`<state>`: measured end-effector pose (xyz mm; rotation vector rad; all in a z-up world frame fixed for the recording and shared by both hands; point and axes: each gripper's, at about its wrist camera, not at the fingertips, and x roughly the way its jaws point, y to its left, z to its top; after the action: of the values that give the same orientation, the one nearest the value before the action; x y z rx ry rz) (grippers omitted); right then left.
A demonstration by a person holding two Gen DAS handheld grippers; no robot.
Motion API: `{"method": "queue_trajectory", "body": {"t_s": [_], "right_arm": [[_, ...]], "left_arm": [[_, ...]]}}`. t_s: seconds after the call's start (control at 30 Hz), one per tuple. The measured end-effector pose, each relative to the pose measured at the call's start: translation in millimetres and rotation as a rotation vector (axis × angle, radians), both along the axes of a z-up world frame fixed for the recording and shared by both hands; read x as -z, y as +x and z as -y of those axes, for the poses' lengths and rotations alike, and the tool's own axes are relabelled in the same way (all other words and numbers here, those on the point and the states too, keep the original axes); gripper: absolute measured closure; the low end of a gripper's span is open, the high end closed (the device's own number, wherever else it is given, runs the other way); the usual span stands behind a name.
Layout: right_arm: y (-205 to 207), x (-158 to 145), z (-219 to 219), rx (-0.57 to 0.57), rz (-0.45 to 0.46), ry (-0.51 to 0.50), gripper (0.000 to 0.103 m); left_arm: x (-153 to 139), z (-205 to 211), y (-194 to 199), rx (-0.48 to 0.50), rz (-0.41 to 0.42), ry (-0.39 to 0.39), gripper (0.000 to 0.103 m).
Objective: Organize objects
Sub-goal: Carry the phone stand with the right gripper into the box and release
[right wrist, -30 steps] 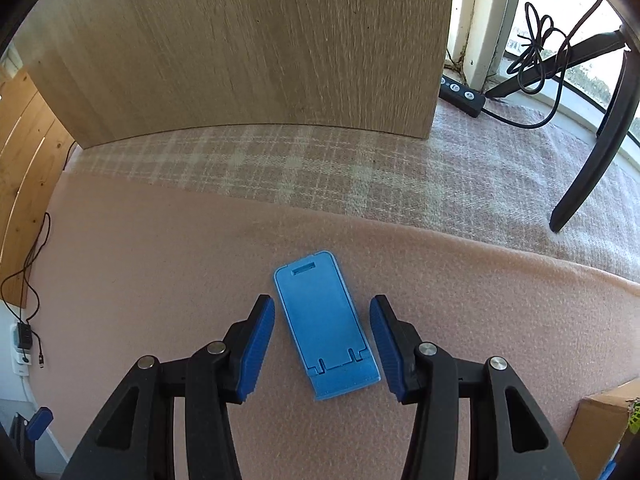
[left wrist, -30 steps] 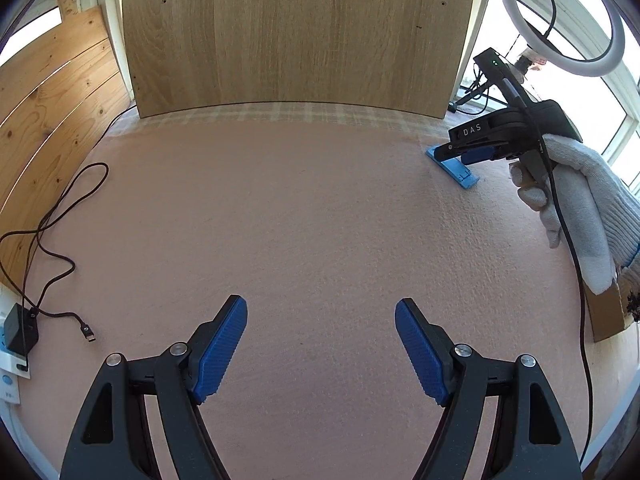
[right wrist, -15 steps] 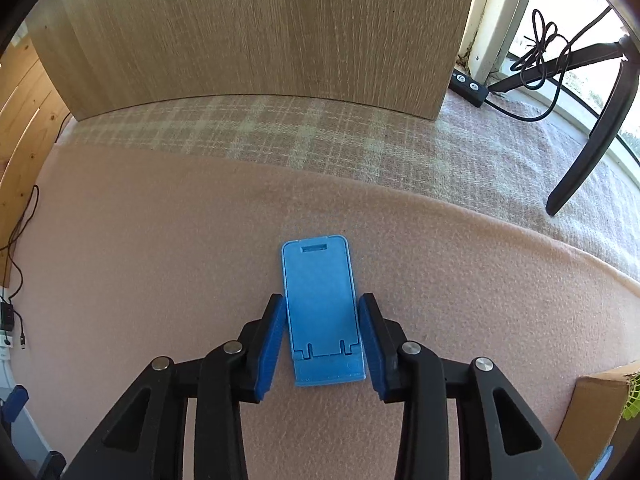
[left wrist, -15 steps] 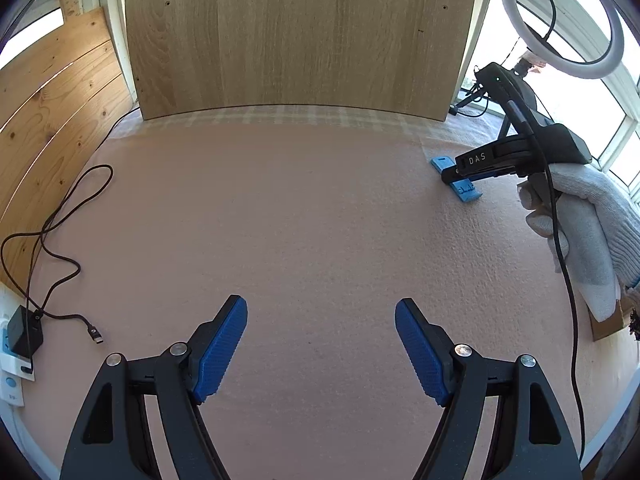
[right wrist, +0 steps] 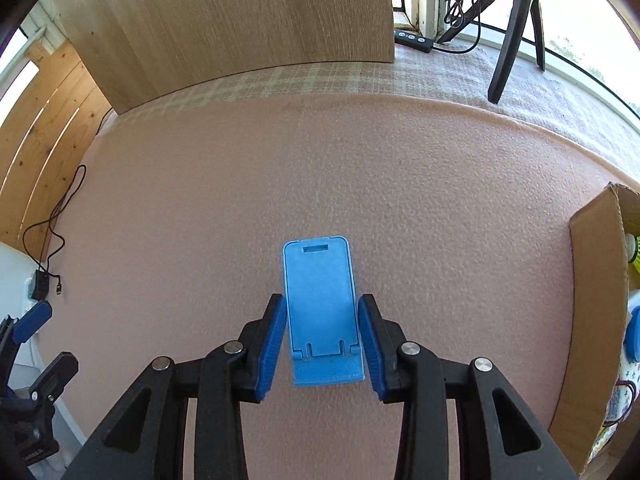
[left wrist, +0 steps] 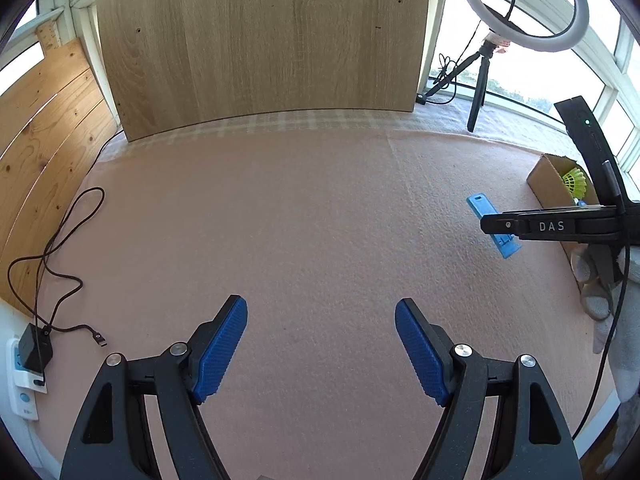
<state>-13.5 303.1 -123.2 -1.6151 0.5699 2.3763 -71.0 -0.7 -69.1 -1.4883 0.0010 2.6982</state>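
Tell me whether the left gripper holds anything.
No: the left gripper stands open over bare pink cloth, with nothing between its pads.

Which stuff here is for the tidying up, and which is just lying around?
For tidying: blue phone stand, clamped in the right gripper; cardboard box; left gripper, open and empty.

Lying around: ring light, black cable, wooden board.

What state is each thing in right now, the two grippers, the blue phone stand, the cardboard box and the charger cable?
Left gripper: open, empty, above the pink blanket.
Right gripper: shut on the blue phone stand.
Blue phone stand: folded flat, clamped by its long sides.
Cardboard box: open, with a yellow-green shuttlecock inside.
Charger cable: adapter plugged in, loose end lying free.
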Motion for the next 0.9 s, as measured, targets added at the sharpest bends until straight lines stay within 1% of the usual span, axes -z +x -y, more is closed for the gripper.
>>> {"method": "queue_trajectory", "body": {"t_s": [0.07, 0.13, 0.17, 0.3, 0.43, 0.6, 0.7, 0.9], "right_arm": [[27.3, -11.2, -6.9, 0.024, -0.025, 0.003, 0.069], [38.5, -22.6, 1.3, 0.054, -0.055, 0.006, 0.069], [48.0, -29.0, -1.6, 0.072, -0.069, 0.012, 0.069], [92.3, -53.6, -19.8, 0.162, -0.114, 0.044, 0.069], [130.8, -69.8, -42.0, 0.254, -0.127, 0.108, 0.069], [162.9, -74.1, -72.0, 0.355, -0.107, 0.189, 0.069], [180.0, -73.3, -87.6, 0.396, -0.097, 0.197, 0.069], [195.7, -67.0, -107.5, 0.439, -0.082, 0.196, 0.069]], "left_arm": [[-3.2, -2.5, 4.8, 0.005, -0.008, 0.004, 0.024], [-6.4, -6.9, 9.7, 0.011, -0.022, -0.011, 0.024], [-7.7, -9.0, 11.6, 0.016, -0.023, -0.012, 0.024], [-11.6, -17.8, 19.8, 0.034, -0.024, 0.013, 0.024], [-12.8, -27.6, 24.6, 0.044, -0.021, 0.021, 0.024], [-14.4, -39.2, 27.0, 0.061, -0.017, 0.043, 0.024], [-16.1, -46.1, 27.1, 0.055, -0.018, 0.036, 0.024], [-20.8, -52.2, 24.2, 0.056, -0.019, 0.041, 0.024]]}}
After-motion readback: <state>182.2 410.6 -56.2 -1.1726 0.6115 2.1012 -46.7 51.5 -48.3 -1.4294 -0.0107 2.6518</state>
